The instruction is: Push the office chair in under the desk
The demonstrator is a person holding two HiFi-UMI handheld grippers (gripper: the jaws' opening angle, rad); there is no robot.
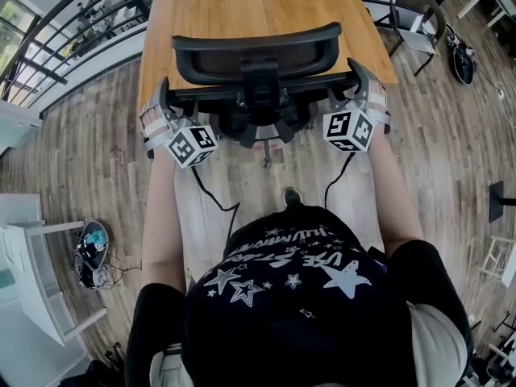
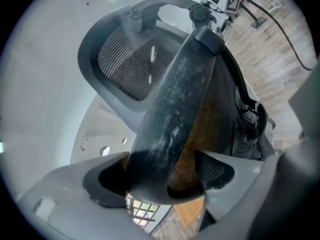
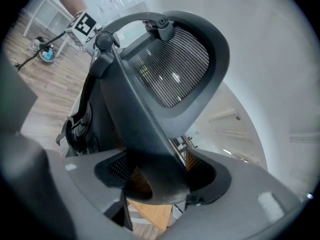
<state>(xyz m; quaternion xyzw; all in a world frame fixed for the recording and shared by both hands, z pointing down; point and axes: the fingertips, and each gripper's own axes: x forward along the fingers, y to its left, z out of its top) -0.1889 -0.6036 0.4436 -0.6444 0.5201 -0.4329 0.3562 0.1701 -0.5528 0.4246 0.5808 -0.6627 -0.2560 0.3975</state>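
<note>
The left tool (image 1: 164, 95) and right tool (image 1: 360, 77) each clamp a side rim of the chair's (image 1: 256, 55) back. The chair stands at the table's (image 1: 201, 6) near edge — seat seemingly partly beneath it. The push looks midway; next calls for even, level pressure from both sides — otherwise the chair may swivel.

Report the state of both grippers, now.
Left gripper: closed on the left edge of the chair back.
Right gripper: closed on the right edge of the chair back.
</note>
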